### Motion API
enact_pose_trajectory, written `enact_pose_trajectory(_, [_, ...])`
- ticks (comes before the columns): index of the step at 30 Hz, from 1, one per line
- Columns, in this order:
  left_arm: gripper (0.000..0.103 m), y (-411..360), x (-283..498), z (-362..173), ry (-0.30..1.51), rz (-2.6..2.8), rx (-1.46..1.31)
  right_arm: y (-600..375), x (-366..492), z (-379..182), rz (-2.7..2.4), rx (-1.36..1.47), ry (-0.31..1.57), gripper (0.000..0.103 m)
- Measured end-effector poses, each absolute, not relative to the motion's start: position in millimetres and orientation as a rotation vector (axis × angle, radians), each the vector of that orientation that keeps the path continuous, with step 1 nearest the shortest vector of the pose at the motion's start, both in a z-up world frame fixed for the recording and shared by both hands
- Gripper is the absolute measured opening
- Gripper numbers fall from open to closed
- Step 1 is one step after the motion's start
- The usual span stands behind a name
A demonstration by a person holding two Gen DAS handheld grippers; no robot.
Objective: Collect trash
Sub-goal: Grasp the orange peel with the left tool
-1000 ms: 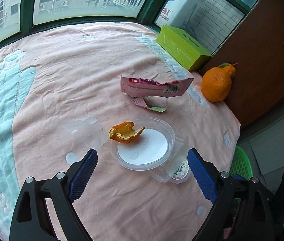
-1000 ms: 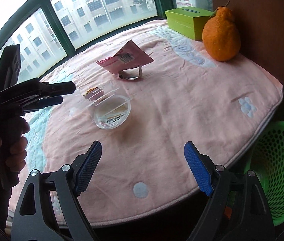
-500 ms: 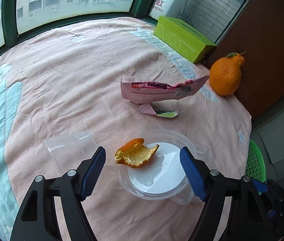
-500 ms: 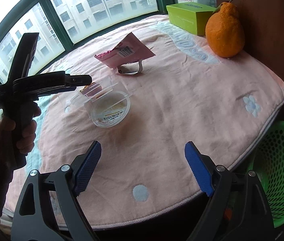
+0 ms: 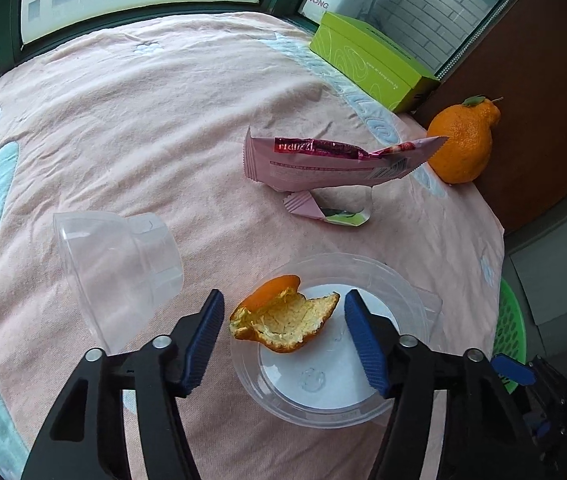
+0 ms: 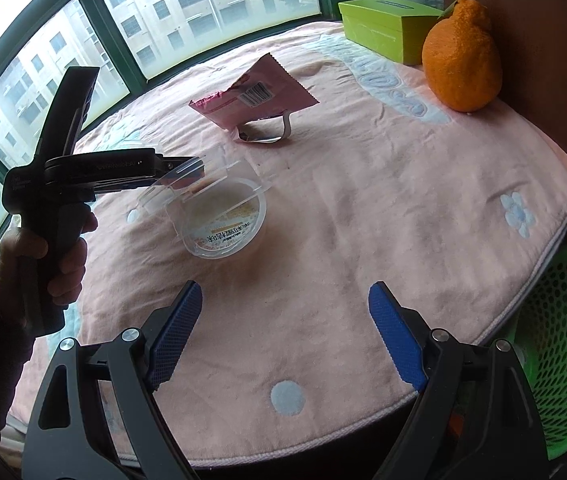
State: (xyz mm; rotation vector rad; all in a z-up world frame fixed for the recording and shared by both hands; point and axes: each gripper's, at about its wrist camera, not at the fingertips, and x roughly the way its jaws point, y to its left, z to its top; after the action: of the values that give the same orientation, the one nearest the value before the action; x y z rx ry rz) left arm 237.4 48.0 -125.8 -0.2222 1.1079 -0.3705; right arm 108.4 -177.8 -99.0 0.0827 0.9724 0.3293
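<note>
Peel [image 5: 283, 318] lies on the rim of the clear cup [image 5: 331, 344] on the tabletop [image 5: 143, 120], between the spread fingers of the left claw [image 5: 281, 336], which should pinch the peel alone; right claw [image 6: 285, 330] hangs spread

1. The left wrist camera looks steeply down along its hand-held gripper [image 5: 281, 336], close over the orange peel [image 5: 281, 320] on the worktop [image 5: 123, 120].
2. The right wrist camera sits lower at the worktop's [image 6: 363, 200] near edge, facing across toward the windows.
3. Both views share the pink wrapper [image 5: 335, 158] [image 6: 255, 98], the whole orange [image 5: 463, 140] [image 6: 461, 60], and the green box [image 5: 371, 60] [image 6: 387, 20].
</note>
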Motion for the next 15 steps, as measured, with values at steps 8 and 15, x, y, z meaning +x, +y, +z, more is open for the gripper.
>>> enact_pose_trajectory(8, [0.032,53.7,231.2,-116.7,1.054,-0.354,-0.21,-169.3,112.5,-94.2,0.337,0.068,0.958,0.085])
enact_pose_trajectory(15, [0.026,65.5,224.7,-99.1,0.999,-0.356,-0.247,-157.8,118.3,-84.9,0.358,0.048,0.937,0.085])
